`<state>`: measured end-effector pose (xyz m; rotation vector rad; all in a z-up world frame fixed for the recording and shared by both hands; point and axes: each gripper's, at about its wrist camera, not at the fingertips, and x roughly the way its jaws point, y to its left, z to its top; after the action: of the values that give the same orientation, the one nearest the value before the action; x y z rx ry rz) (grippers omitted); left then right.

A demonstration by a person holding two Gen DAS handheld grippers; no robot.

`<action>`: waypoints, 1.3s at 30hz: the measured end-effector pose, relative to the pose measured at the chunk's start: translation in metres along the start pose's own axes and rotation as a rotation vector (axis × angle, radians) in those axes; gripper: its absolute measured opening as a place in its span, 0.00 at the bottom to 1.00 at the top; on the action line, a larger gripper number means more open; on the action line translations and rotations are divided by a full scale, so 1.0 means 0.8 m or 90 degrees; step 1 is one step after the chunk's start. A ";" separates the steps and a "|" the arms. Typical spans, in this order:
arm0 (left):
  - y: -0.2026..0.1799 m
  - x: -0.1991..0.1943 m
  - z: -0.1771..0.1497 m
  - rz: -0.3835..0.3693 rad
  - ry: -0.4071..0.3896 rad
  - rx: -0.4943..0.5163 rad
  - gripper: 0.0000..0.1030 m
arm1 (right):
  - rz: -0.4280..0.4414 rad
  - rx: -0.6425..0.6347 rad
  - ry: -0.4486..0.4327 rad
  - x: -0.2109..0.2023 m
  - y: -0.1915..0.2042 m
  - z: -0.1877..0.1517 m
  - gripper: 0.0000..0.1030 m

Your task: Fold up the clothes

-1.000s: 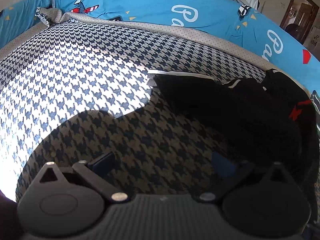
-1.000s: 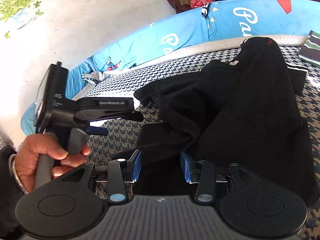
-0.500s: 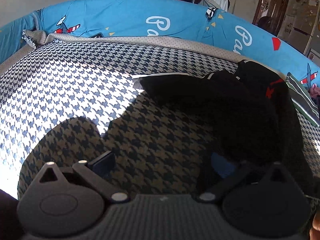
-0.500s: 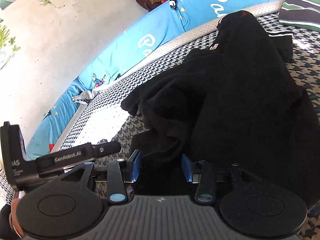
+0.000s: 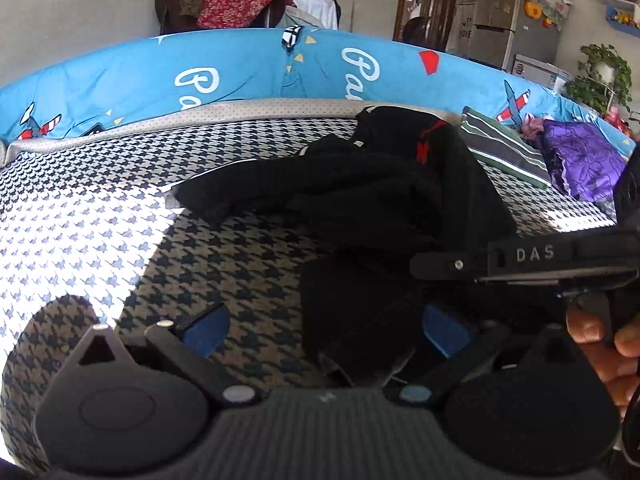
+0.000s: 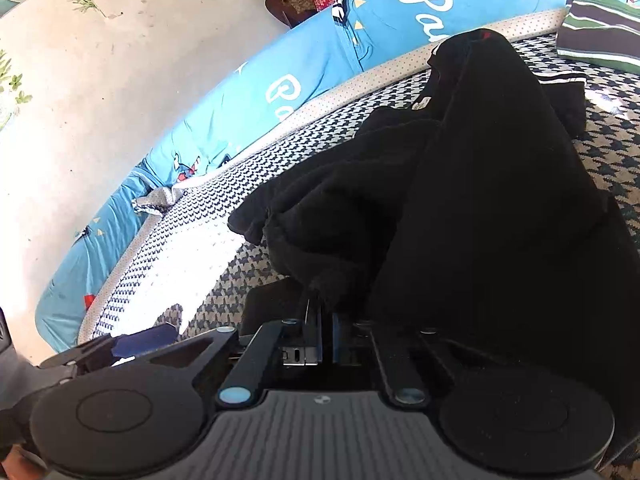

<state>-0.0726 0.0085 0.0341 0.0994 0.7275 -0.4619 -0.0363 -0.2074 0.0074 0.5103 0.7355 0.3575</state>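
A crumpled black garment (image 5: 380,200) lies on the houndstooth bed sheet (image 5: 100,208). My left gripper (image 5: 324,330) is open and low over the sheet. The garment's near edge lies between its blue pads (image 5: 204,328) without either pad pressing on it. My right gripper (image 6: 324,332) is shut on the black garment (image 6: 480,200), pinching a bunched fold at its near edge. In the left wrist view the right gripper's body, marked DAS (image 5: 520,256), sits at the right with a hand (image 5: 600,340) on its handle.
A folded striped garment (image 5: 504,148) and a purple cloth (image 5: 580,160) lie on the bed at the far right. A blue printed bolster (image 5: 240,76) runs along the far edge. Behind it stands a chair piled with clothes (image 5: 240,4).
The right gripper's jaws have shut on the black garment's near fold. The left gripper has swung right, and the garment's edge now lies between its fingers.
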 end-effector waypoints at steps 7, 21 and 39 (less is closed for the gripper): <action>-0.046 0.013 -0.011 0.026 -0.004 0.097 1.00 | 0.089 0.016 -0.022 -0.016 0.003 0.007 0.06; -0.023 0.025 -0.003 0.079 -0.029 0.013 0.38 | 0.104 -0.029 -0.031 -0.033 0.016 0.003 0.10; 0.095 0.019 0.001 0.290 -0.011 -0.266 0.24 | -0.299 -0.021 -0.111 -0.064 -0.034 0.003 0.48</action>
<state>-0.0290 0.0710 0.0194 -0.1303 0.7444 0.1268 -0.0660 -0.2547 0.0217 0.3191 0.6564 -0.1129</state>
